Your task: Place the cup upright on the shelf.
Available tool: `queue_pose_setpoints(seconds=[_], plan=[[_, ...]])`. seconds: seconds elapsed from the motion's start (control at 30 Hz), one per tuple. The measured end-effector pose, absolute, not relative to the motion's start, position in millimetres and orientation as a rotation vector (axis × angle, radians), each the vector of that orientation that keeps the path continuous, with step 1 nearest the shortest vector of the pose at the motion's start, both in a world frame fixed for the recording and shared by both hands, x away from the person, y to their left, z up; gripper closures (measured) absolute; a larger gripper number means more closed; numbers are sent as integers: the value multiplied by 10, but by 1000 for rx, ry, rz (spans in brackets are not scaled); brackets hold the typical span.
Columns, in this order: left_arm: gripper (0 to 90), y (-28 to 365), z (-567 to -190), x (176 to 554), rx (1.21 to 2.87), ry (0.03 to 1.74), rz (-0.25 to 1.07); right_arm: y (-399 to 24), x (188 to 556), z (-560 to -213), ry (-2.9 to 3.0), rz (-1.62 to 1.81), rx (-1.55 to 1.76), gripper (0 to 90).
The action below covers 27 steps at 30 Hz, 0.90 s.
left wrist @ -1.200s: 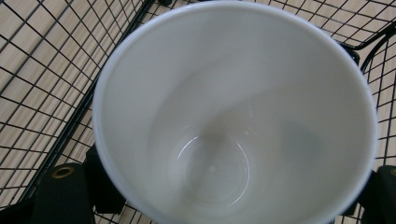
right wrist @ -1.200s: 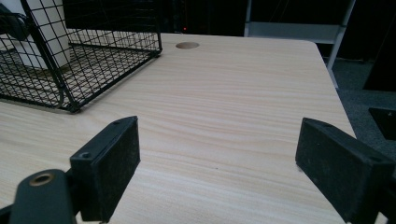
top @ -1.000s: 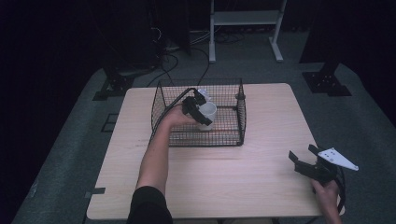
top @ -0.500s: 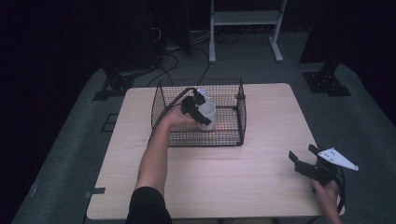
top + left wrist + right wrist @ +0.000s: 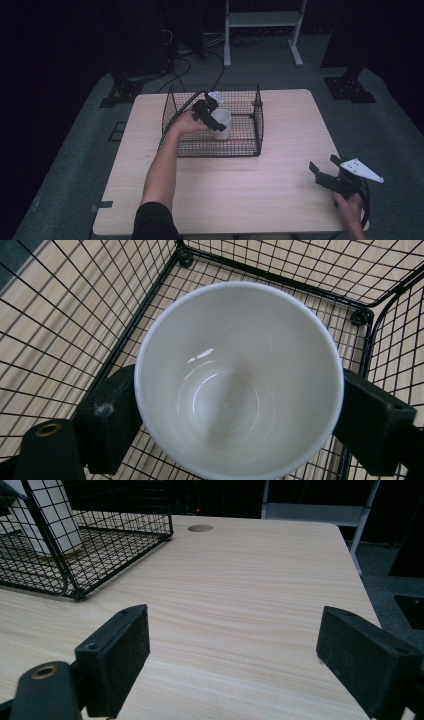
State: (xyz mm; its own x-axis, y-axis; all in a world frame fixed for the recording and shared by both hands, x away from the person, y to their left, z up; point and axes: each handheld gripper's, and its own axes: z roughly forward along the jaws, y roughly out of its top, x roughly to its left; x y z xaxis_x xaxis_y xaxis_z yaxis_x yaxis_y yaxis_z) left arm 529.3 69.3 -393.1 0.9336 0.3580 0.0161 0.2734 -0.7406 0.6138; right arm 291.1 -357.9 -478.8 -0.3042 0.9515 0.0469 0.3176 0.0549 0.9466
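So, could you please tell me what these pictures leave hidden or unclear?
- White ceramic cup, left gripper view: its outer wall and underside are hidden by its own rim, so contact with the black wire basket floor is unclear.
- High view: the left hand-held gripper is too small to judge its grip.

I am seeing a bare left forearm [image 5: 161, 170] running up from a short black sleeve [image 5: 154, 222]. I am working two black grippers; the right gripper [image 5: 324, 172] is carrying a grey three-cornered plate [image 5: 361, 170] and trailing a black cable [image 5: 366, 207], with a brass-coloured eyelet [image 5: 44, 672] showing beside its blocky matte jaws.
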Motion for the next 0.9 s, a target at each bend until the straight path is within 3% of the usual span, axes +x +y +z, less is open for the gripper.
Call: queue_pose_setpoints(seconds=[0.9], plan=[[121, 772, -3645, 5095, 2417, 427, 266, -3579, 2911, -4788, 1695, 1259, 1283, 130]])
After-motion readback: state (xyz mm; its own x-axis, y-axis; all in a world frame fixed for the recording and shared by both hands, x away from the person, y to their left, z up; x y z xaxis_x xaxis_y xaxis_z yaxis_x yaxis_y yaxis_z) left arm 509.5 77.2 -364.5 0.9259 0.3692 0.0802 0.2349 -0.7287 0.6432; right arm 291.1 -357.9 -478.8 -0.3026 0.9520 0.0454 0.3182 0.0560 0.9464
